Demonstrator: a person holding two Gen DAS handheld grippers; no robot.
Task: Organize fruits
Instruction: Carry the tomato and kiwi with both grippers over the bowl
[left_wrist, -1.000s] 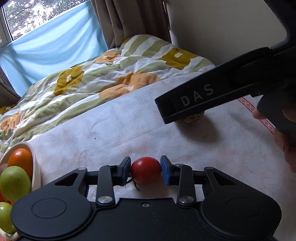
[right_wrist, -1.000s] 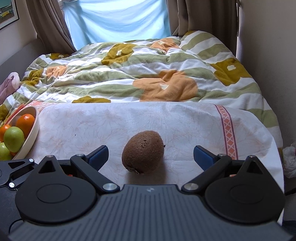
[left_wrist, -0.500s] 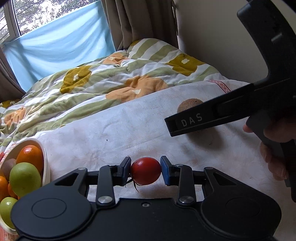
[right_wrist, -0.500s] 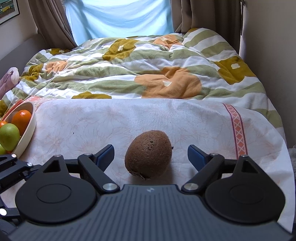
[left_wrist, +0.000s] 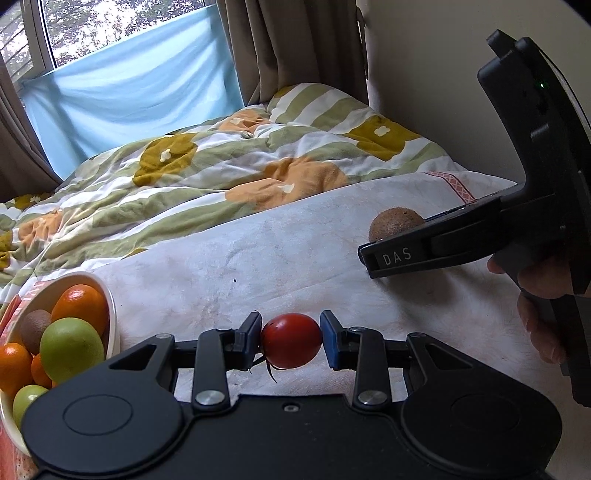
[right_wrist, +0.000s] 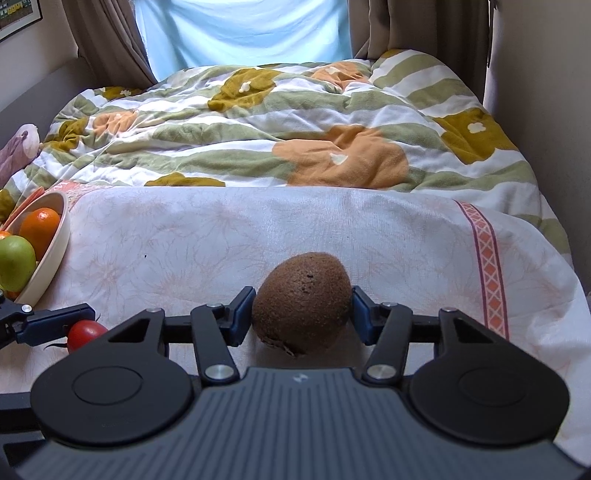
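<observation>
Fingers of the left gripper (left_wrist: 291, 340) clamp a glossy round tomato (left_wrist: 291, 341); right gripper (right_wrist: 302, 308) fingers are closing onto a fuzzy oval kiwi (right_wrist: 302, 302).

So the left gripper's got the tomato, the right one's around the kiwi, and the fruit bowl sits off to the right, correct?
Not quite: the bowl sits at the left, as the right wrist view shows. The left gripper does hold the tomato, and the right gripper is closing around the kiwi.

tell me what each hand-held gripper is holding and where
Left hand-held gripper: tomato, pinched across its sides. Right hand-held gripper: closing on the kiwi's sides, on the cloth.
</observation>
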